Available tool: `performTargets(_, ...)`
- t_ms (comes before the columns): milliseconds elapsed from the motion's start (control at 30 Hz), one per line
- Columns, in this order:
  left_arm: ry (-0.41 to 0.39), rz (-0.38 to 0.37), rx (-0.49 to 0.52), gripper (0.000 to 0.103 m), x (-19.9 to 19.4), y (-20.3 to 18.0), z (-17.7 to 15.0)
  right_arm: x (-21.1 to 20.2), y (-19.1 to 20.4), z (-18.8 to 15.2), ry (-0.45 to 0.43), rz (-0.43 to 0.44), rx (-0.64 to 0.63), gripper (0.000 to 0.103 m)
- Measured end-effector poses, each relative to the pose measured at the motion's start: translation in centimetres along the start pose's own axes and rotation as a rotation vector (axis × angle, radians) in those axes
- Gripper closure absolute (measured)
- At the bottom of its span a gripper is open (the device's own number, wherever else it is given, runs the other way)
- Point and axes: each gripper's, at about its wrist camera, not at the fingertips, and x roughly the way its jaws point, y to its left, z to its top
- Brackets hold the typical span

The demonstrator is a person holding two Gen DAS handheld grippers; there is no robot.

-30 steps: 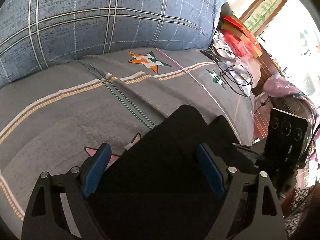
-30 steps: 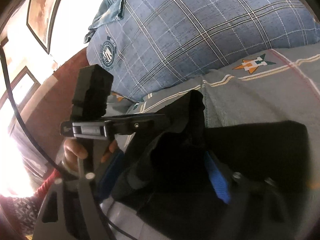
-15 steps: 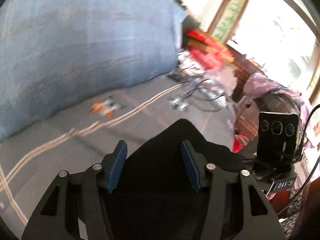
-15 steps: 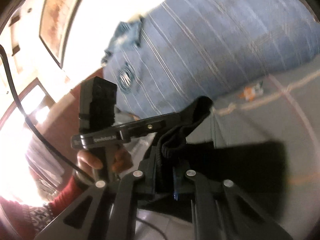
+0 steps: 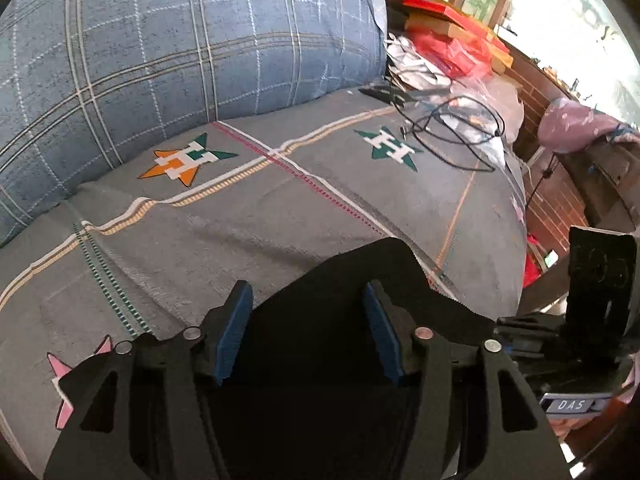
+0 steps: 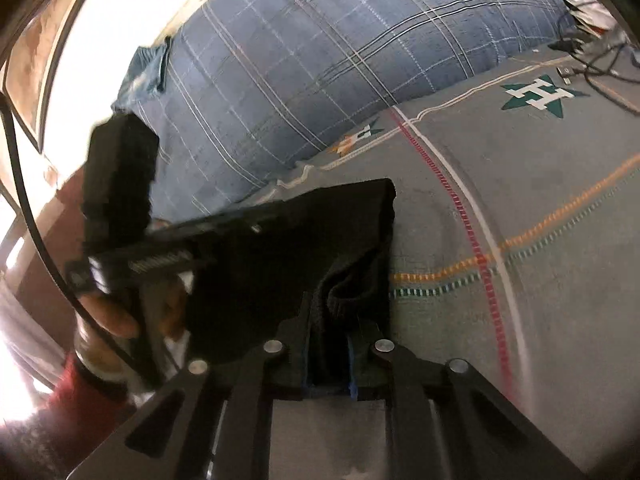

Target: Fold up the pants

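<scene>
The black pants (image 5: 360, 280) lie bunched on the grey bedsheet (image 5: 280, 216) near its front edge. In the left wrist view my left gripper (image 5: 306, 330) has its blue pads wide apart with the black cloth between them, not pinched. In the right wrist view my right gripper (image 6: 328, 350) is shut on a thick fold of the pants (image 6: 320, 240), the pads close together with cloth squeezed between them. The left gripper's body (image 6: 168, 256) and the hand holding it show at the left of that view, touching the cloth.
A large blue plaid pillow (image 5: 180, 48) fills the back of the bed. Black cables (image 5: 452, 128), plastic bags and red boxes (image 5: 452, 40) lie at the far right corner. A brick wall (image 5: 552, 184) stands beyond the bed's right edge.
My right gripper closed on the pants fold and both grippers swung over the bed. My left gripper's jaws narrowed, then stayed apart around the cloth.
</scene>
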Motion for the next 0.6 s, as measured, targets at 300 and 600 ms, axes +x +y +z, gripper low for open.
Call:
performTargets(300,-0.101,0.138,-0.094,0.025,-6.0,2.7,-1.3,-4.4,2.9,2.0,-0.127,-0.158,-0.158,0.082)
performTargets(600,-0.113,0.198,-0.228,0.025,-7.2,4.4,-4.7,-0.2,6.3,3.2,-0.075,-0.090,-0.274,0.082)
